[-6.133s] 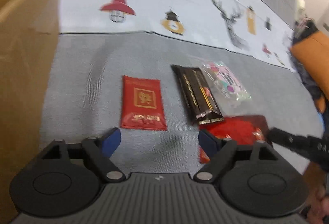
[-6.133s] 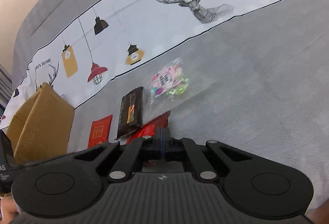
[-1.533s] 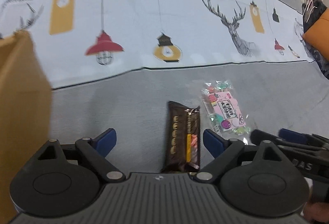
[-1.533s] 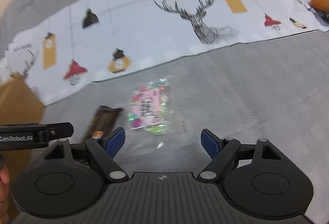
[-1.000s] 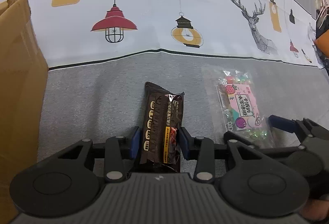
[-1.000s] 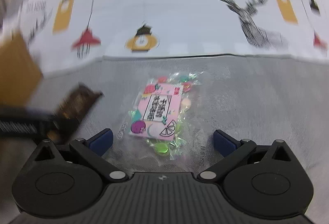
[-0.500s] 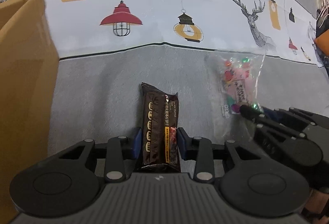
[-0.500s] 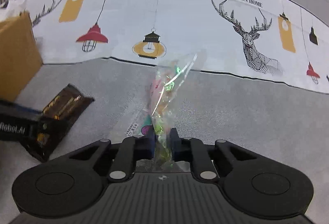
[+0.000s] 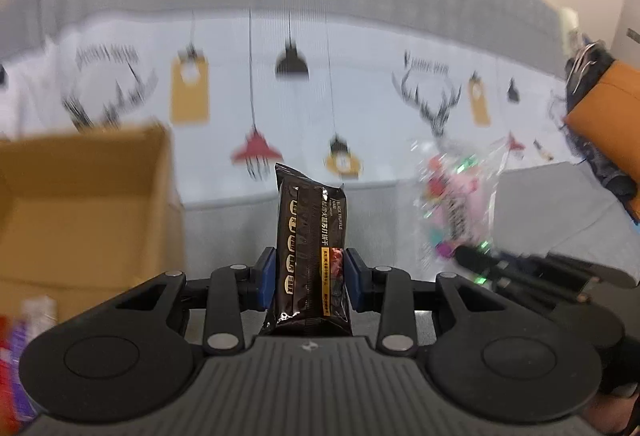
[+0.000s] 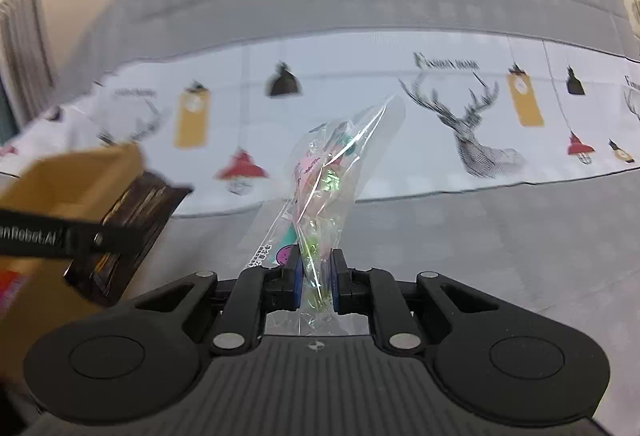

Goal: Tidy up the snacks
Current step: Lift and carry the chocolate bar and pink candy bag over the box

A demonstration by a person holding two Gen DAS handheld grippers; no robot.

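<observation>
Between the left gripper (image 9: 310,278) jaws, clamped at its lower end, a dark biscuit pack (image 9: 310,236) stands upright; light, fairly stiff. Right gripper (image 10: 314,278) pinches a clear candy bag (image 10: 324,195), probably floppy and slippery. Both are raised level, pointing far; cardboard box (image 9: 80,203) sits left.

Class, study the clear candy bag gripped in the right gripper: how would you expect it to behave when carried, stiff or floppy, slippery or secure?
The candy bag is probably floppy: its thin film creases and leans above the right gripper. It may be slippery, since the plastic looks glossy. The loose sweets inside would likely shift when carried.
</observation>
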